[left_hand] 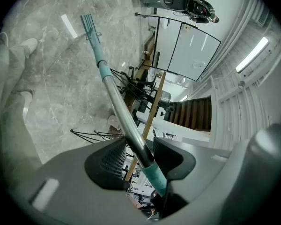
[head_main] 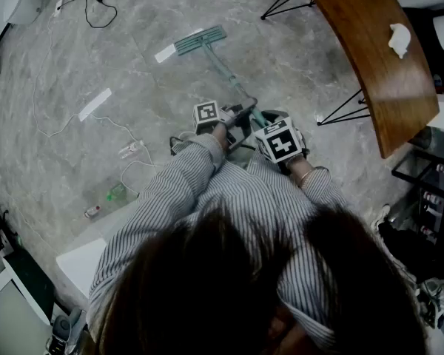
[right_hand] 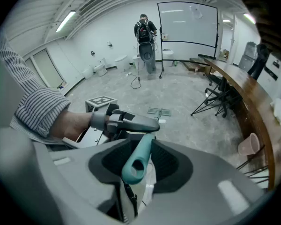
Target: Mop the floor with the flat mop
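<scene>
The flat mop (head_main: 200,41) was set head-down on the floor (head_main: 296,58), ahead of the person. Its pole was clamped between the jaws of the left gripper (left_hand: 140,148), and its upper end between those of the right gripper (right_hand: 143,149), nearer the body. A desk (head_main: 370,80) was placed to the right, with a crumpled paper (head_main: 399,39) on it. To the left, a power strip (head_main: 129,150) and possibly a bottle (head_main: 117,193) were left on the floor.
</scene>
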Tool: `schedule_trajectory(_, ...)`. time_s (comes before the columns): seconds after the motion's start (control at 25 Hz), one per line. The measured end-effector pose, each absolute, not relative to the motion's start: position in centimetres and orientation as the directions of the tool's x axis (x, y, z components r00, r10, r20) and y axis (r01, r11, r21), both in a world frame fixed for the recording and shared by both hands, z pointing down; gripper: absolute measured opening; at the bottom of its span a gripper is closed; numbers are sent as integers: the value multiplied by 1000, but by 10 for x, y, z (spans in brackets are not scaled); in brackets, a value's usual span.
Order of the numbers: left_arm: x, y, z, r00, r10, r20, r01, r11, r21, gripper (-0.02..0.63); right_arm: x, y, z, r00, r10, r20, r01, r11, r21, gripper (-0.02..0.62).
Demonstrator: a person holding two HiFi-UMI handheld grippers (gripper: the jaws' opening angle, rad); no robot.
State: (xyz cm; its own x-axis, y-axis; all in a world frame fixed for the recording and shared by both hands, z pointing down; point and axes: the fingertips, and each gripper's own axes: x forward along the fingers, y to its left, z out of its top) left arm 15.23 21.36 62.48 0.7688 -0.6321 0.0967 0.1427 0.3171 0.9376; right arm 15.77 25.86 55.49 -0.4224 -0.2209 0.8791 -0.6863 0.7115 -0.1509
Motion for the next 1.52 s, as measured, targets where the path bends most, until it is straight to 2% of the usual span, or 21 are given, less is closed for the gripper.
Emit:
schedule_trajectory(0.56, 162, 207, 625, 784, -614, 97, 127, 311, 942, 184, 169, 251, 555, -447, -226, 865, -711, 677, -191, 133)
schedule_trajectory(0.88, 137, 159, 633, 785, -607, 122, 118, 340, 933, 183, 145, 204, 561, -434, -215, 875, -698, 694, -176, 133)
schedule_trajectory(1.04, 105, 109, 646, 801, -586, 122, 109, 343, 933, 181, 112, 155, 576, -400, -196, 895, -694, 702, -156, 129)
schedule_trajectory(1.24, 47, 17, 662, 829, -539, 152, 71, 371, 926, 175, 55, 61, 594, -387, -160, 908, -743, 638, -204, 124)
schedule_trajectory(1.52, -93, -154, 669, 753, -632, 183, 85, 369, 925, 166, -78, -113, 595, -416, -188, 890, -804, 534, -263, 124)
